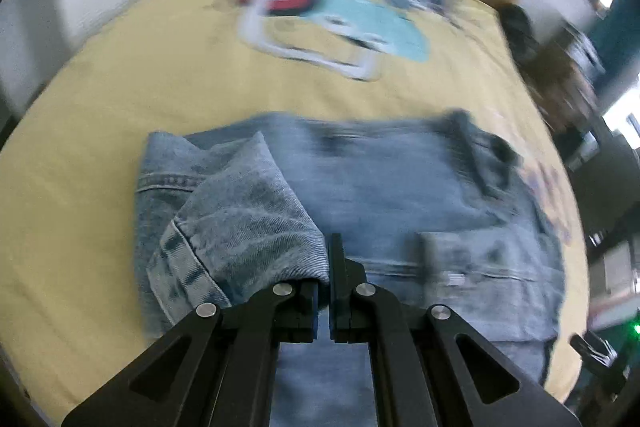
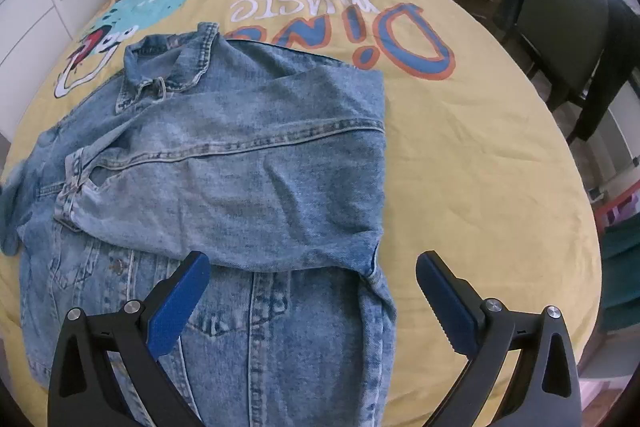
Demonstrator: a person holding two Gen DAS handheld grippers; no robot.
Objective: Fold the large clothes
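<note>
Left wrist view, blurred: the left gripper has its jaws closed on a cuff of the denim jacket, the fabric bunched at their 10 o'clock. The jacket lies on the yellow bed.

Right wrist view, sharp: the right gripper hovers with jaws wide and nothing gripped, over the jacket. Only here show the collar at 11 o'clock, and a chair at 2 o'clock.

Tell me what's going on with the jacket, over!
Left gripper jaws shut on the denim sleeve. Right gripper jaws open, empty, above the denim jacket. Jacket half folded on yellow bedspread. Nothing in the way.
</note>
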